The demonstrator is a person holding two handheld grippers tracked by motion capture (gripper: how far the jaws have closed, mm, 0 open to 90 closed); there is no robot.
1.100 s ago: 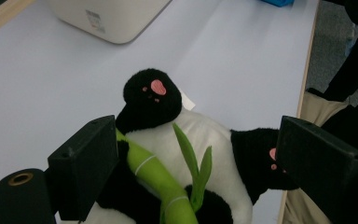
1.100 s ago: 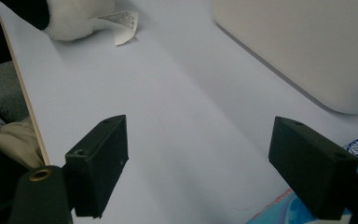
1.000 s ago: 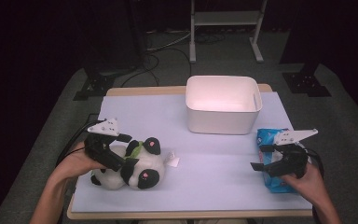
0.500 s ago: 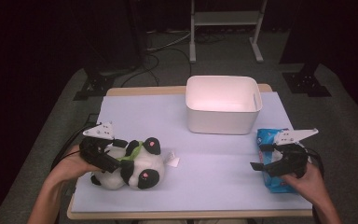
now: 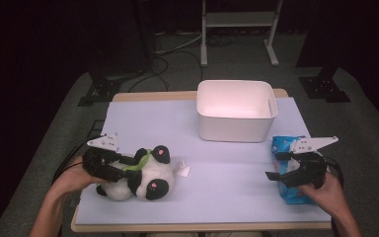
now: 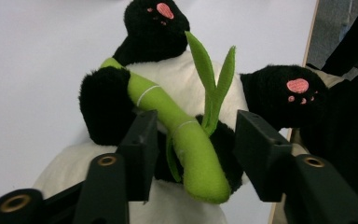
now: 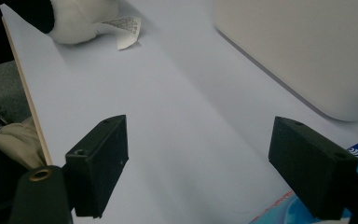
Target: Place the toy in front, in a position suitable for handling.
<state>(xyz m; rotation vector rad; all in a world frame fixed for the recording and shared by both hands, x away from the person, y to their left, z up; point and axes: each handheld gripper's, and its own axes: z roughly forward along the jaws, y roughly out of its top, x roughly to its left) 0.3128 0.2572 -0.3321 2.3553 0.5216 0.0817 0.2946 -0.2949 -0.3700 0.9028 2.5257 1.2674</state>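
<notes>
Two tongs in view, one per hand. Left tongs [image 5: 121, 165] sit on the panda plush [image 5: 143, 173] at the near-left of the table [image 5: 227, 168]; in the left gripper view the jaws are apart, either side of the plush's green bamboo stalk [image 6: 186, 140], pressed into the fur but not clamped on the stalk. Panda lies on its side, pink paw pads showing, white tag [image 5: 182, 170] sticking out toward table centre. Right tongs [image 5: 281, 170] hang over the blue packet [image 5: 288, 185] at the near-right edge, jaws wide apart, nothing between them; right gripper view shows bare table surface between the jaws and a corner of the packet by the right jaw. White bin [image 5: 237, 109] sits at the far centre-right of the table, well apart from the panda, near the packet's far end.
</notes>
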